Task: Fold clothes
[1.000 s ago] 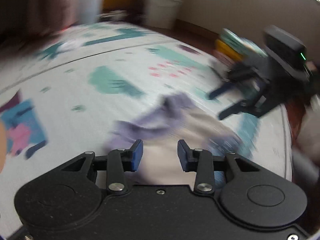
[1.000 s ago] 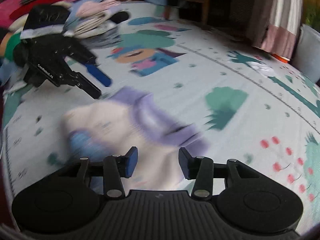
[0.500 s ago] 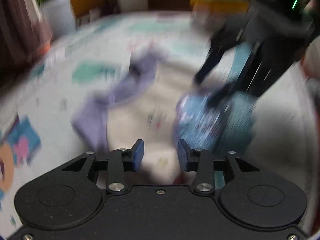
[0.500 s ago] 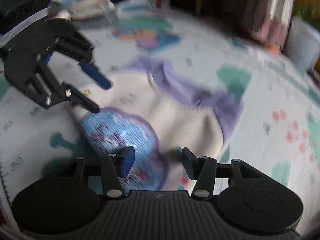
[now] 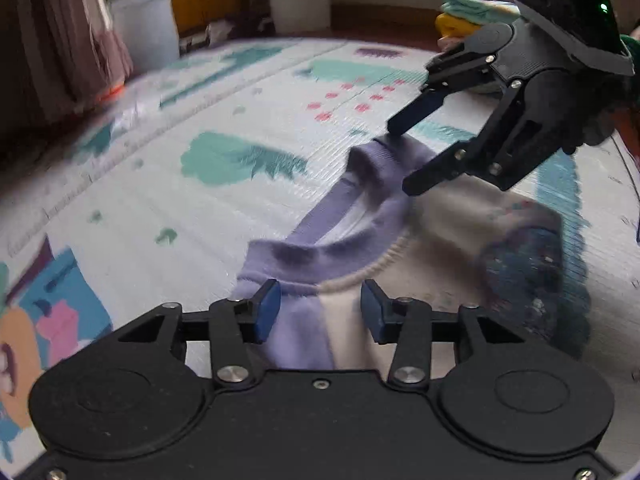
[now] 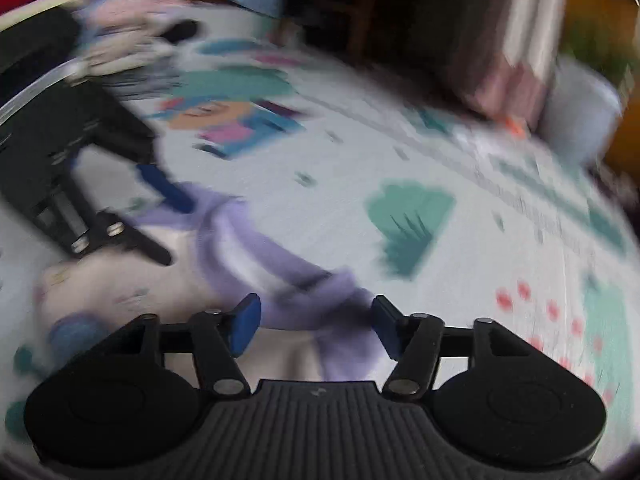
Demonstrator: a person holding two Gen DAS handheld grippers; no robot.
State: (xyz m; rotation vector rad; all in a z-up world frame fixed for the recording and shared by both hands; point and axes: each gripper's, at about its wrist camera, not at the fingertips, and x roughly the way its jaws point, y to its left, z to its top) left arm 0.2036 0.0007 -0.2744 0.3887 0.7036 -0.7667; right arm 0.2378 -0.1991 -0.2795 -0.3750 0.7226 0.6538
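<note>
A: One top (image 5: 404, 256) lies on the mat (image 5: 168, 184), cream body with purple sleeves and a blue print at its right end in the left wrist view. A second ago it was a bunched, blurred heap; now it is laid flatter, and a purple sleeve curves out along its far edge.

B: And the tongs?

A: Both are letting go. The left gripper (image 5: 320, 306) has its jaws opening, wider than a second ago, with the near edge of the top lying between the blue pads; the pads do not press it. The right gripper (image 6: 316, 322) is opening too, clearly wider than before, and a purple sleeve end lies between its pads, loose.

B: Where do they stand to each other?

A: The right gripper (image 5: 404, 160) shows at the upper right of the left wrist view, fingertips down at the sleeve's far end. A second ago it hung higher, off the cloth. The left gripper (image 6: 168, 228) sits at the left of the right wrist view, tips on the top.

B: Further out?

A: Folded clothes (image 5: 468, 16) at the mat's far edge, a pale pot (image 5: 144, 24) with a plant beside a curtain (image 5: 60, 40).
</note>
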